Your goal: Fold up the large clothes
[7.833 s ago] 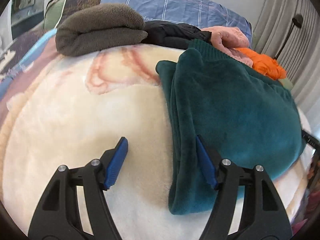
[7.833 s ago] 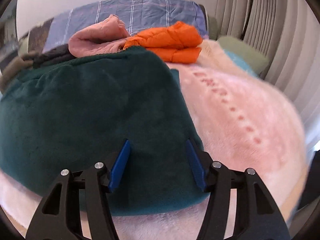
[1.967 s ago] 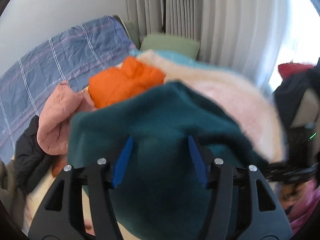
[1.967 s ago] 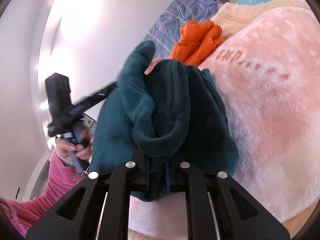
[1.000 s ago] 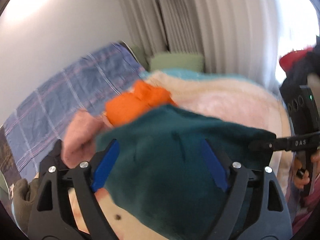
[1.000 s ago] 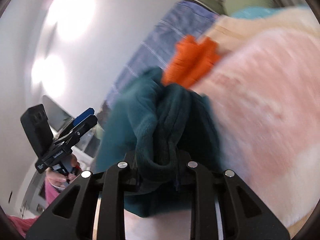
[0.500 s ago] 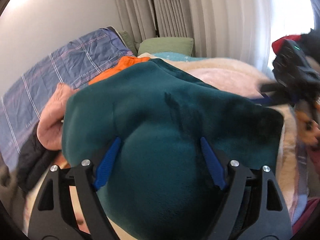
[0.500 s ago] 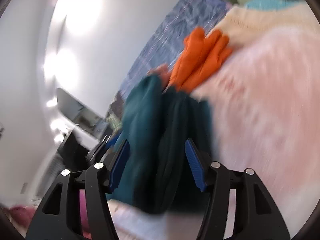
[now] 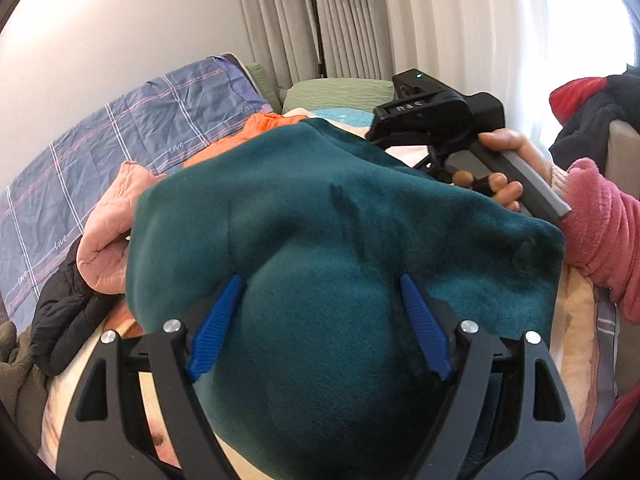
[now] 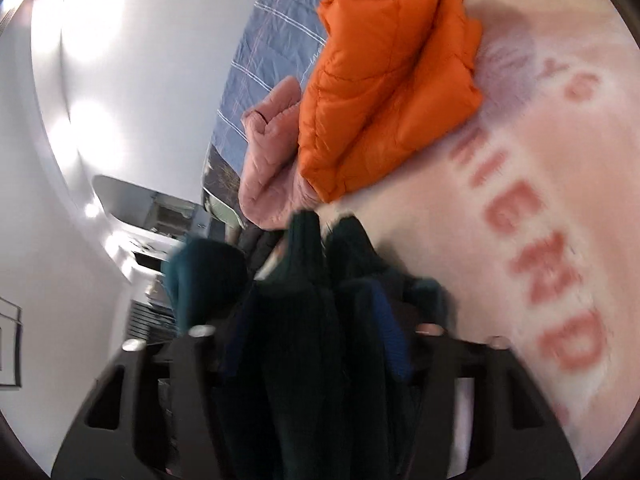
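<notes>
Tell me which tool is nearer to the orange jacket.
Right. The right tool, its jaws closing on teal fleece, sits just short of the orange jacket. The left tool straddles the fleece bundle, which hides most of the jacket behind it.

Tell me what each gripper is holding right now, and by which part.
Left gripper: open, its pads straddling the teal fleece garment. Right gripper: jaws closing on a bunched fold of it; which part cannot be told.

A folded teal fleece (image 9: 344, 240) is bulged up between the wide-spread fingers of the left gripper (image 9: 320, 324), while the right gripper (image 9: 432, 120) is held by a hand (image 9: 508, 172) just behind it.
</notes>
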`<state>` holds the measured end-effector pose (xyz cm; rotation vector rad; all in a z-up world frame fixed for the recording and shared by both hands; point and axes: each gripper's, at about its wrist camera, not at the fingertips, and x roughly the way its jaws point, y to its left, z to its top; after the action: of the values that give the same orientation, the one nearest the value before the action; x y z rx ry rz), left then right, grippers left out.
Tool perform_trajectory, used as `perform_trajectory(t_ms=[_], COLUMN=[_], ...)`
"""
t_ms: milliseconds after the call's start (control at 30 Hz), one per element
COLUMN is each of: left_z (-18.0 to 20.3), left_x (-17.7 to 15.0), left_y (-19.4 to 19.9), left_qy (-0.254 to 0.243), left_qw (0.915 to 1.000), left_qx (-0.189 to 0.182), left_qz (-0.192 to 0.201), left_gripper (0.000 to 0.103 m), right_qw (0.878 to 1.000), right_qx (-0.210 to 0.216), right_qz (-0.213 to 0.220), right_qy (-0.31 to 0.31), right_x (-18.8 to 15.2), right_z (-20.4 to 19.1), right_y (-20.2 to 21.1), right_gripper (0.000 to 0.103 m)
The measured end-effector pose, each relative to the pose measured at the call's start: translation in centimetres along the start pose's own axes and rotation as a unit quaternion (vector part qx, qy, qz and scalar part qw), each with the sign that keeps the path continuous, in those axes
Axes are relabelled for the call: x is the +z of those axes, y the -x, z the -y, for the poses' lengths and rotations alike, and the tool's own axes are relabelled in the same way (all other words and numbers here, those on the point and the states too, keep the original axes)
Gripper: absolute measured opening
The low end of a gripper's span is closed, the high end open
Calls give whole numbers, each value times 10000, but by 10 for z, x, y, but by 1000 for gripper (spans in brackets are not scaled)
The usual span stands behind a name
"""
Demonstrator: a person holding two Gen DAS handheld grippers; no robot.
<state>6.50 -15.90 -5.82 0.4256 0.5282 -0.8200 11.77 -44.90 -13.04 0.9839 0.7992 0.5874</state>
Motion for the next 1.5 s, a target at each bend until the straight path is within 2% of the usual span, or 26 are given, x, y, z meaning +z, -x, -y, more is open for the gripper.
perform_trajectory(t_ms=[33,67,100,167,233,267,300,333,367,433,500,533,567,600,667,733,833,900,967,1000,1067,1167,1300,1367,1433,1500], left_z=[-2,-3,-3,-5,-6,-6,-6,-6,-6,-7,-9,-12,-14,-19,-25,-28,-23,-12,2,9,15,13,6,7,10,14], left_x=[0,1,0,-2,-2,-2,-2,-2,-3,-3,-5,-6,-7,-8,-11,-12,-5,6,17,24,34,34,26,27,28,27], left_y=[0,2,3,5,5,5,5,6,6,8,10,10,12,14,16,19,15,0,-18,-30,-44,-44,-39,-38,-37,-35], left_qy=[25,61,89,137,144,144,131,118,124,145,195,235,297,398,508,563,429,165,-139,-290,-388,-439,-282,-296,-324,-459], left_qw=[10000,9999,9999,9998,9998,9998,9999,9999,9999,9998,9997,9996,9994,9990,9983,9978,9985,9995,9996,9991,9985,9981,9991,9992,9991,9984], left_qx=[-38,-75,-86,-100,-96,-97,-99,-95,-101,-114,-126,-136,-159,-215,-281,-356,-344,-233,-114,-79,-92,-126,-172,-115,-35,-16], left_qz=[5,26,52,80,79,63,53,44,42,49,57,55,56,66,67,63,0,-115,-219,-283,-381,-416,-273,-262,-283,-345], left_gripper=[81,81,81,81,81,81,81,81,81,81,81,81,81,81,81,82,82,83,84,86,87,88,88,88,88,88], right_qw=[9989,9973,9942,9897,9866,9873,9897,9942,9966,9982,9975,9973,9970,9959,9873,9758,9623,9624,9429,9418,9535,9441,9372,9346,9347,9379], right_qx=[412,588,778,428,-241,-501,-617,-586,-533,-431,-451,-400,-280,-85,-181,-308,-859,-1378,-2535,-2633,-2200,-1927,-1341,-1636,-2374,-2266], right_qz=[133,245,395,655,724,677,571,385,216,-218,-283,-268,-248,-271,36,421,940,933,1153,1183,1257,1613,1585,1433,1101,1367], right_qy=[201,358,636,1200,1443,1349,1160,812,585,359,471,553,676,859,1577,2122,2404,2145,1826,1722,1632,2131,2803,2816,2407,2244], right_x=[2,-2,-7,-12,-13,-10,-5,0,3,5,4,4,5,-1,-12,-24,-26,-15,-7,-8,-19,-64,-130,-156,-163,-168], right_z=[-12,-23,-38,-67,-76,-72,-62,-45,-34,-20,-22,-25,-31,-35,-68,-97,-104,-83,-53,-47,-46,-80,-115,-112,-87,-64], right_y=[7,16,26,39,42,40,35,28,19,0,-13,-16,-18,-12,-1,14,32,26,23,29,55,99,103,81,46,39], right_gripper=[13,0,0,0,0,9,30,38,43,44,54,53,26,17,13,4,3,1,0,0,0,3,9,9,1,0])
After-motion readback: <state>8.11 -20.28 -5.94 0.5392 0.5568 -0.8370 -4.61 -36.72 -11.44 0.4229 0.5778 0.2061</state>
